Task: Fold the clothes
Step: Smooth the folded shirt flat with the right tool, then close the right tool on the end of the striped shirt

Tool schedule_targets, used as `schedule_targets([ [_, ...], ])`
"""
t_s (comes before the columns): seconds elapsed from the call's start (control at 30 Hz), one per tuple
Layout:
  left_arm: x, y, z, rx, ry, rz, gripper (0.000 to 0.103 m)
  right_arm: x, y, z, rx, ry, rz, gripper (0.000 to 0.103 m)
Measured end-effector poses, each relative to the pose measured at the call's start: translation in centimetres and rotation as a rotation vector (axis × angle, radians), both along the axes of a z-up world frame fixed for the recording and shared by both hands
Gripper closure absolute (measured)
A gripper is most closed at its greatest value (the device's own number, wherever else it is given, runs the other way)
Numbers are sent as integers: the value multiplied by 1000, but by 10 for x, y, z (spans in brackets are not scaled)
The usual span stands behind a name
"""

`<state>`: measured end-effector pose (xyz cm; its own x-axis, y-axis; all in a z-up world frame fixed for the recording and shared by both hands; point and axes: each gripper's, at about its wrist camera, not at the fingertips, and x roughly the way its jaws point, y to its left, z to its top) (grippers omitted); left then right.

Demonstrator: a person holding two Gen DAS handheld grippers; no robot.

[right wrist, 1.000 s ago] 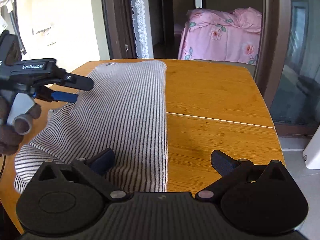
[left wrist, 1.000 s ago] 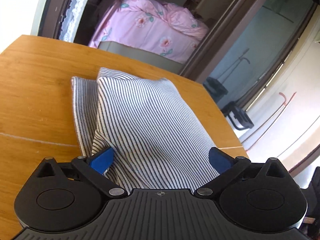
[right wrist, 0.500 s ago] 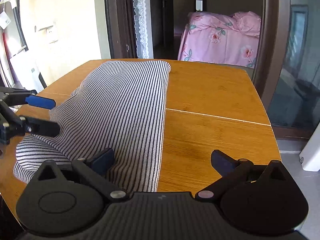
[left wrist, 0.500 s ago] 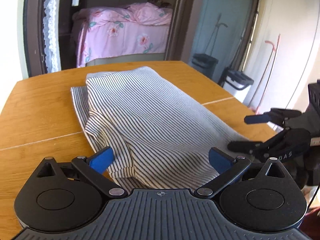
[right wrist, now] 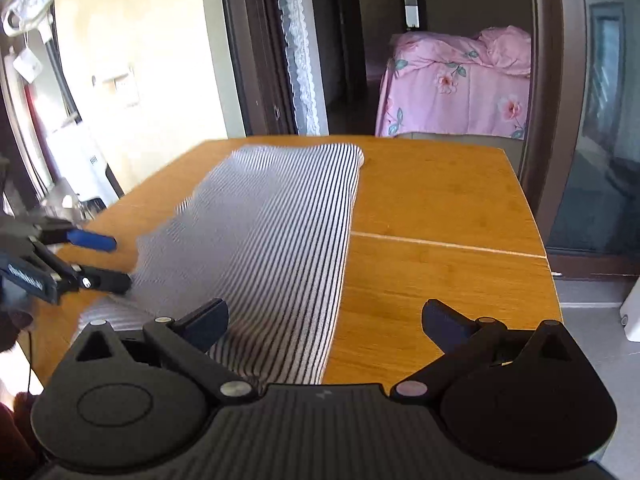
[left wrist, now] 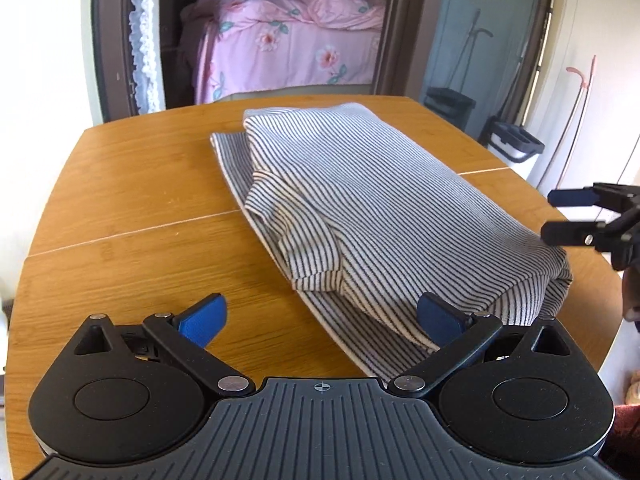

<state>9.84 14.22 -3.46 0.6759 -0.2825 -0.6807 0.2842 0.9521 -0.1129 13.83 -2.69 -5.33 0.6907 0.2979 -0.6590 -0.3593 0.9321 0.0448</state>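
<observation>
A black-and-white striped garment (left wrist: 372,200) lies folded lengthwise on the wooden table (left wrist: 132,200), one sleeve tucked on top at its left side. It also shows in the right wrist view (right wrist: 272,240). My left gripper (left wrist: 320,320) is open and empty, just off the garment's near left edge; it also shows in the right wrist view (right wrist: 114,260). My right gripper (right wrist: 324,320) is open and empty over the garment's near right edge. It appears at the right of the left wrist view (left wrist: 554,216), beside the garment's near corner.
A seam line (right wrist: 448,244) crosses the table. Behind the table a doorway shows a bed with a pink floral cover (left wrist: 288,44). A dustpan and bins (left wrist: 516,140) stand on the floor to the right. A lace curtain (right wrist: 300,48) hangs at the doorframe.
My left gripper has let go of the garment, pulled back and swung left. The garment settled flat on the table. My right gripper drew back slightly and stayed open.
</observation>
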Motion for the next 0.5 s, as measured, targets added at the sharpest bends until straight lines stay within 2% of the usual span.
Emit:
schedule_targets([
  [0.07,-4,3,6,3,-15,18,0,-4,0,-5,16,-14,-13,0],
  [0.2,-10,12,17,9,-45,51,0,-10,2,4,-30,-37,14,0],
  [0.27,-10,14,19,3,-41,71,0,-18,9,13,-67,-109,43,4],
  [0.33,-10,13,19,10,-39,87,0,-24,15,26,-53,-167,81,30],
  [0.4,-11,9,19,26,-39,97,0,-22,17,34,29,-163,107,46],
  [0.43,-10,7,19,32,-37,105,0,-20,21,36,74,-150,130,48],
  [0.5,-11,3,19,43,-42,126,0,-16,33,28,87,-99,171,48],
])
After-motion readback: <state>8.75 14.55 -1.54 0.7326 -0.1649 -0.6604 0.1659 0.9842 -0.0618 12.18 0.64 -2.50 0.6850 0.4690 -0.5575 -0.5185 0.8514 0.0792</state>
